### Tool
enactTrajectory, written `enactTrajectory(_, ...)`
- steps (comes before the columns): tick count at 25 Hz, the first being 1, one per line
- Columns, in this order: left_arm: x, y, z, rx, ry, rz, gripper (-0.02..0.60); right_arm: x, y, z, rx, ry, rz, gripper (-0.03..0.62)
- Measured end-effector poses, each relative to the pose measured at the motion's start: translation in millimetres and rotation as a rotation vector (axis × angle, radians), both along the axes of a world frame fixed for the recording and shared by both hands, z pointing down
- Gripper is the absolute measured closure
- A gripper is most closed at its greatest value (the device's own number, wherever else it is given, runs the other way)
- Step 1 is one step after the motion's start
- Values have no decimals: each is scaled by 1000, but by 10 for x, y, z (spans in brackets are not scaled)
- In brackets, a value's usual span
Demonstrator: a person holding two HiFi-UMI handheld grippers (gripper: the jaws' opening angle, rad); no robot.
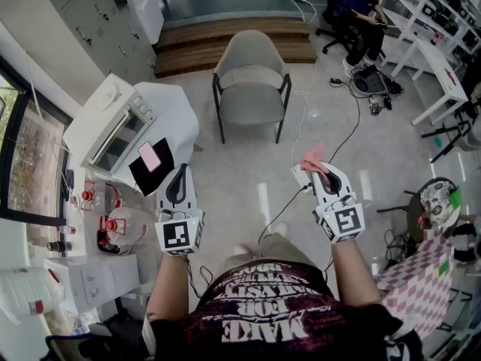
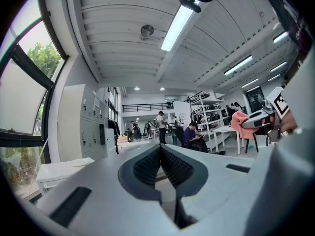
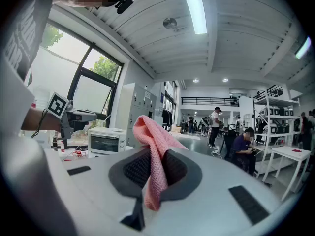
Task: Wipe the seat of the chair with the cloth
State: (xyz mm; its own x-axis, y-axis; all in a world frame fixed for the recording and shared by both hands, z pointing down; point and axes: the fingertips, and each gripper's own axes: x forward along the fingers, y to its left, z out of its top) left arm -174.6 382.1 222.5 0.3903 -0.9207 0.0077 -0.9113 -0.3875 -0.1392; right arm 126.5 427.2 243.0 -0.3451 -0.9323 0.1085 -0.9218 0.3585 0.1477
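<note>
Approach step. Right gripper (image 1: 323, 173) clamped on pink cloth (image 1: 311, 159), fold poking up past jaws. Left gripper (image 1: 179, 175) jaws together, nothing between. Grey chair (image 1: 251, 81) well ahead, at floor's far edge by wooden step (image 1: 225, 40); seat (image 1: 252, 102) probably unwiped. Next: walk up, lower cloth onto seat.

My left gripper (image 1: 179, 183) is at my left and my right gripper (image 1: 325, 173) at my right, well apart above the floor (image 1: 248, 175). The cloth (image 1: 313, 160) sits pinched between my right jaws. The chair (image 1: 250, 89) stands on the floor ahead, well beyond both grippers. The worktop (image 1: 180, 111) is at my left. The oven (image 1: 113, 126) sits along its left edge, and the phone (image 1: 154, 156) lies near its front right corner, just beside my left gripper.
</note>
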Motion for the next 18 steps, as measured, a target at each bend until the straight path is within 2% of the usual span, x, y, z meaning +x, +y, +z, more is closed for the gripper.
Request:
enactTrajectory(7,-134,269,64,12,-2,30,577,-317,269,-30,2,5,-10,563)
enactTrajectory(13,-79,393,136,-5,-11,56,575,-242,441,50,-15,-24,11,563)
enactTrajectory(18,-76,283,190,-21,-9,41,575,-192,355,115,-26,-55,11,563)
